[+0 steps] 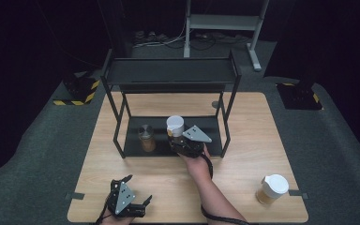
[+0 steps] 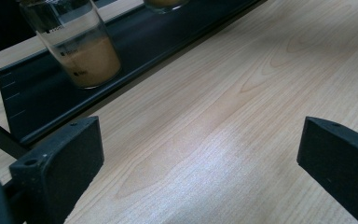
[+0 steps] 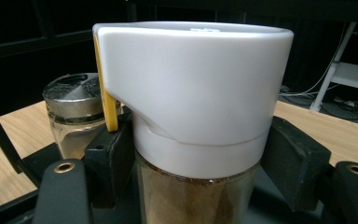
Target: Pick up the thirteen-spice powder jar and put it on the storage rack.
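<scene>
dark floor surrounds a light wooden table (image 1: 243, 140) that carries a black metal two-tier rack (image 1: 168, 75). right gripper (image 1: 183, 139) is clamped on a clear glass jar with a white cap and brown powder (image 3: 193, 93), its black jaws pressing both sides just below the cap, at the rack's lower shelf (image 1: 133, 147). just beside it on that shelf stands a glass jar with a silver metal lid (image 1: 146, 137), also holding brown powder. left gripper (image 1: 138, 190) rests near the table's front edge, jaws spread wide around bare wood. well apart, at the right front corner, sits another white-capped glass jar (image 1: 273, 188).
</scene>
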`<state>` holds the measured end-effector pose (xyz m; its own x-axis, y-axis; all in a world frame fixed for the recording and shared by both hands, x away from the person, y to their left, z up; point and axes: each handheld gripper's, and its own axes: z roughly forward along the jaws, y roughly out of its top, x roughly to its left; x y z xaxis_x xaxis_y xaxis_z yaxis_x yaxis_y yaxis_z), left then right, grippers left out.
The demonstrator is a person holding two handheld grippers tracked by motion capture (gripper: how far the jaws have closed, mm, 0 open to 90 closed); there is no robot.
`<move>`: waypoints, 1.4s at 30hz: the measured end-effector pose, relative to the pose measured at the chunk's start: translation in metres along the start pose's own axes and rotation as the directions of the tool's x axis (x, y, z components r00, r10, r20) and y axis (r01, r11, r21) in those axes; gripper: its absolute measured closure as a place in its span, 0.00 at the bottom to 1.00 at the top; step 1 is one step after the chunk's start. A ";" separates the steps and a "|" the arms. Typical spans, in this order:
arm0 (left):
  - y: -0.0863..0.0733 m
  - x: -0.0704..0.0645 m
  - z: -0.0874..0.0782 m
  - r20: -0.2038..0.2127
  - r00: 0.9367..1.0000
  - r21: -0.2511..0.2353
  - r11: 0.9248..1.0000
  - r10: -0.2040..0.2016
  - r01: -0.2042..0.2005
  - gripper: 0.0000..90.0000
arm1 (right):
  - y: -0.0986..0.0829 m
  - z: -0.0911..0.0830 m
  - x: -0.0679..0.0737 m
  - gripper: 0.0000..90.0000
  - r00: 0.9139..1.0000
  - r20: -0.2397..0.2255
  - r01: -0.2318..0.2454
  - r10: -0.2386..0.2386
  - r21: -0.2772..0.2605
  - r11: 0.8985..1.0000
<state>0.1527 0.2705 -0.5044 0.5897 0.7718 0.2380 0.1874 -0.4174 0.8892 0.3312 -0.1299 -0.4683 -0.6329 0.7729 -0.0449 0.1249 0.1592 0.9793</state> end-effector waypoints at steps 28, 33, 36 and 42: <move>-0.003 0.000 -0.001 -0.002 1.000 -0.014 1.000 -0.008 0.008 0.01 | -0.012 0.025 0.002 0.33 0.999 0.029 -0.043 0.043 0.011 0.999; -0.003 0.000 -0.001 -0.002 1.000 -0.015 1.000 -0.012 0.012 0.01 | -0.014 0.028 0.002 0.33 0.998 0.036 -0.044 0.043 0.022 0.999; -0.003 0.001 -0.001 -0.001 1.000 -0.014 1.000 -0.011 0.011 0.01 | -0.015 0.029 0.002 0.33 0.998 0.039 -0.045 0.044 0.024 0.999; -0.004 0.001 -0.002 -0.002 1.000 -0.019 1.000 -0.019 0.019 0.01 | -0.018 0.030 0.006 0.33 0.998 0.048 -0.045 0.044 0.014 0.999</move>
<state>0.1515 0.2736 -0.5067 0.5841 0.7808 0.2218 0.1838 -0.3933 0.9008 0.3486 -0.1095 -0.4918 -0.5891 0.8080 -0.0113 0.1639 0.1332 0.9774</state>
